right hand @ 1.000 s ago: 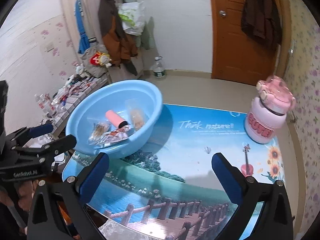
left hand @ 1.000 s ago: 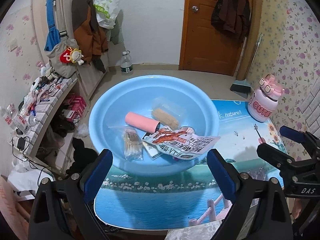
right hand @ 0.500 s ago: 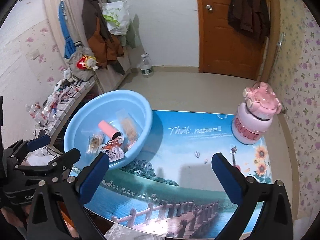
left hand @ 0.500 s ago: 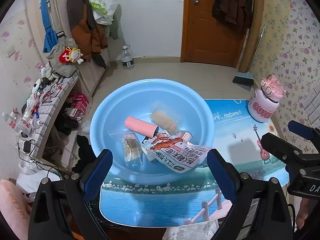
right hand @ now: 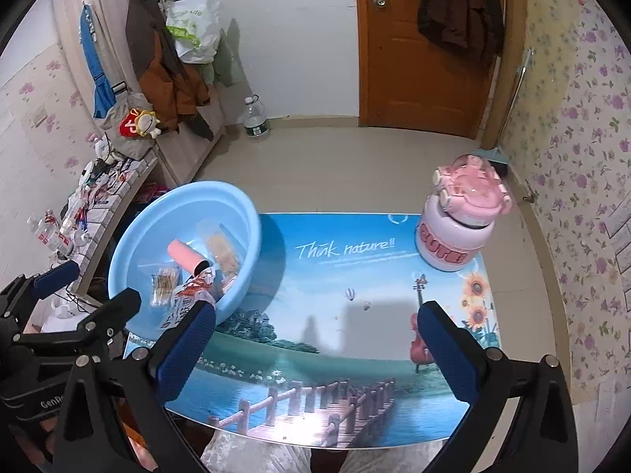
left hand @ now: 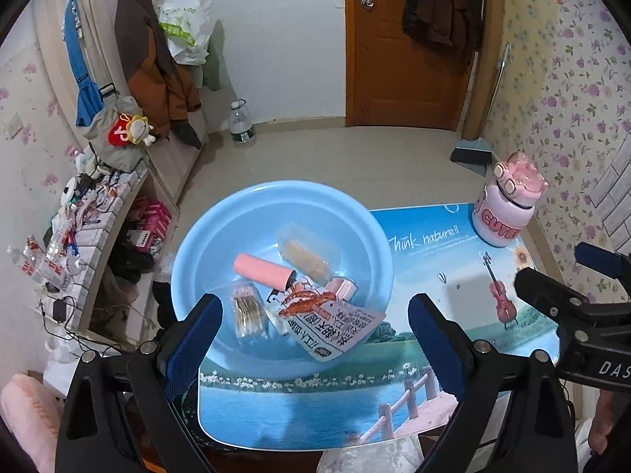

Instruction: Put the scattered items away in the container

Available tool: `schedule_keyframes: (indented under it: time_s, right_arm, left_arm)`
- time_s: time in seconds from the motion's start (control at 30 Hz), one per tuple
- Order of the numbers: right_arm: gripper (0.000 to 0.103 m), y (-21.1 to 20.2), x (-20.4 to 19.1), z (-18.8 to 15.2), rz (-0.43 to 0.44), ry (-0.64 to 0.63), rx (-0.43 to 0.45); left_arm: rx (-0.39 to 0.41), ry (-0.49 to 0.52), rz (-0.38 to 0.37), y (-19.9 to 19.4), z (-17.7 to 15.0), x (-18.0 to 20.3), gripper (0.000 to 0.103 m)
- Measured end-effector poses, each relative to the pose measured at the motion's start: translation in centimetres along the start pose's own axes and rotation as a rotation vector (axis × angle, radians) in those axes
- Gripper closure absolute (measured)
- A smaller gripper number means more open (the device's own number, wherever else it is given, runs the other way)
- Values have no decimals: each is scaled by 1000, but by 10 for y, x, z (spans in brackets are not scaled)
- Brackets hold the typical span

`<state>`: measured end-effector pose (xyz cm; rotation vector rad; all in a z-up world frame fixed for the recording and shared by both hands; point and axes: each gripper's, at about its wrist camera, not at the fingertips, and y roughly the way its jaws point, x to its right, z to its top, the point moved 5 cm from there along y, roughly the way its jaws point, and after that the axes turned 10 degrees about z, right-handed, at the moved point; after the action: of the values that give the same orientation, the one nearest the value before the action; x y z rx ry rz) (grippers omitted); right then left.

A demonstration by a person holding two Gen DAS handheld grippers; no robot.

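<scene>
We pulled both grippers up and back from the basin.

The blue basin [left hand: 221,236] at nine o'clock on the tabletop [right hand: 355,276] held every item; left gripper [left hand: 315,315] and right gripper [right hand: 315,335] fingers stayed released, so tidying looked done. The snack packet [left hand: 335,323] hid items beneath; the pink bottle [right hand: 461,224] at two o'clock remained.

The left gripper [left hand: 315,327] is held with its blue-padded jaws spread wide, nothing being gripped; the right gripper [right hand: 315,339] is likewise held wide apart and empty. Both are raised, side by side and apart.
</scene>
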<state>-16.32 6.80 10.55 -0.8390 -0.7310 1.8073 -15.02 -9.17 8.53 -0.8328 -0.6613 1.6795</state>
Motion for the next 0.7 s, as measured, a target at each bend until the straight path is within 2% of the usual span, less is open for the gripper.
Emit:
schedule_keyframes:
  time_s: [0.7]
  right_arm:
    - [0,-22,38,0,-42,43,10]
  left_arm:
    - [24,39,-18,-15,11,37,7]
